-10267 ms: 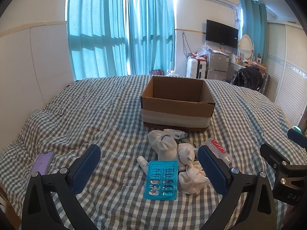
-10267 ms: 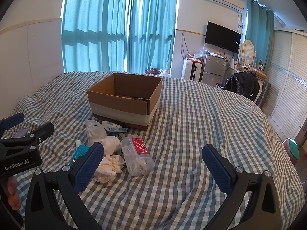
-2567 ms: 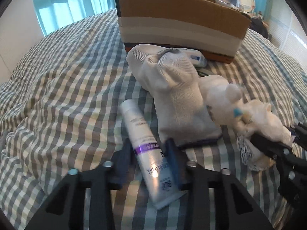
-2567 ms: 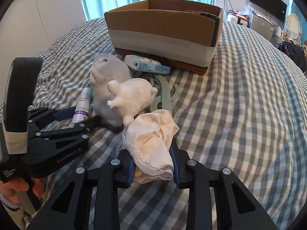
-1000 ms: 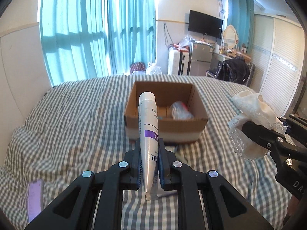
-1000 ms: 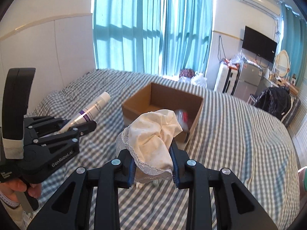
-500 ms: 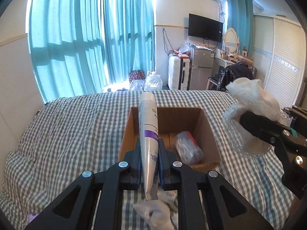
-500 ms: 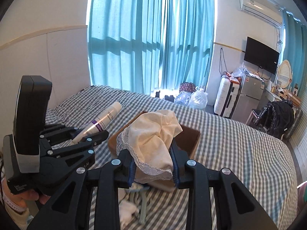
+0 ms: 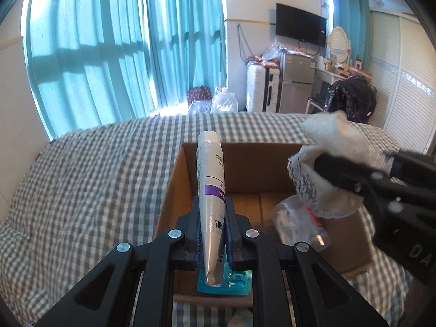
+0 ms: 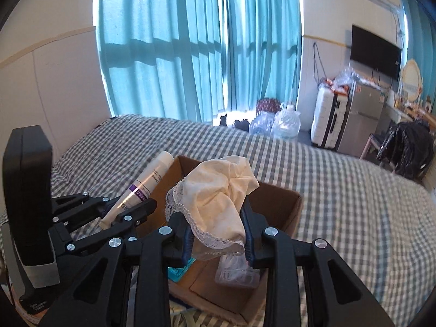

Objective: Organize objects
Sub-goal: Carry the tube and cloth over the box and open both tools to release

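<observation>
Your left tongs (image 9: 212,227) are clamped on a white tube (image 9: 211,190) with a purple band, gripped near its crimped end so the cap end points up and away over the cardboard box (image 9: 174,179). Your right tongs (image 10: 218,234) are pinched on a cream lace-trimmed cloth (image 10: 218,204), which bunches up above the fingers and also hangs over the box. Both loads sit side by side above the open box, the tube to the left of the cloth. Down inside the box lie a teal blister pack (image 9: 239,286) at the near wall and a clear plastic bottle (image 9: 297,226) toward the right. The box rests on the checked bed (image 9: 81,177). Past the bed hang teal curtains (image 9: 122,49), with a white suitcase (image 9: 259,87) and a wall television (image 9: 299,27) further right.
</observation>
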`<control>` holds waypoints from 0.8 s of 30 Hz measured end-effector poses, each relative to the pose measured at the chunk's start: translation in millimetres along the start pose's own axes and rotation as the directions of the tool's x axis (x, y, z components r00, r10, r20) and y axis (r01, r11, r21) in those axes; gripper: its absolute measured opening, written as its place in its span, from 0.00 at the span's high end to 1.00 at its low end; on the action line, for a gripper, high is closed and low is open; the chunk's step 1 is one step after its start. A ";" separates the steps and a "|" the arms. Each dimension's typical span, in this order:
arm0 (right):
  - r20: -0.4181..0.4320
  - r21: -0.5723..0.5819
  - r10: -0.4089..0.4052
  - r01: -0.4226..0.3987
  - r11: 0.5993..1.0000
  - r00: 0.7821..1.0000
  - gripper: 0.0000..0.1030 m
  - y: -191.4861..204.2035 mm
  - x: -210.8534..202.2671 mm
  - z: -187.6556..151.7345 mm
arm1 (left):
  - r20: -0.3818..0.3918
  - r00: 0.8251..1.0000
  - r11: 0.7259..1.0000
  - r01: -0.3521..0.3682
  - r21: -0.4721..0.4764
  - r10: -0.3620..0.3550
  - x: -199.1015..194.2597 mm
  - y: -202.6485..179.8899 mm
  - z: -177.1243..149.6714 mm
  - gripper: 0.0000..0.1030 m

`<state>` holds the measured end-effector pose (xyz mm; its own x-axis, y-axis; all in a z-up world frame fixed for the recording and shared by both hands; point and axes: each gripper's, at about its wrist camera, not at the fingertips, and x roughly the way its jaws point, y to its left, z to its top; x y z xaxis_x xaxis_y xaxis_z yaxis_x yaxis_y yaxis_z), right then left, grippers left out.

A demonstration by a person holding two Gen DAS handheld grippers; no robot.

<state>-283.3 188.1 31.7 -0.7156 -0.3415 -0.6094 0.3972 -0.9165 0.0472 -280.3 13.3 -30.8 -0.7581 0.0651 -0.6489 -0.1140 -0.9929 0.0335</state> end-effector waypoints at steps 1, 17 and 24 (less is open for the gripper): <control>-0.018 0.006 0.007 -0.007 1.000 1.000 0.73 -2.6 11.5 -3.0 | -0.007 1.000 1.000 0.001 -0.007 -0.001 6.1 1.8 -1.4 0.87; -0.110 0.048 0.027 -0.021 0.999 0.994 0.72 -23.5 73.6 -34.7 | -0.056 0.998 0.999 0.033 -0.002 -0.033 43.9 -0.8 -17.8 0.85; -0.066 0.103 0.002 0.005 0.995 0.998 0.37 -31.5 41.6 -27.3 | -0.016 1.000 1.000 0.014 -0.023 -0.015 13.6 6.5 -12.2 0.38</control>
<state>-309.9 208.5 -16.8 -0.6749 -0.3290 -0.6605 0.3329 -0.9346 0.1254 -283.5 6.5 -48.7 -0.7461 0.0781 -0.6612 -0.1098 -0.9939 0.0065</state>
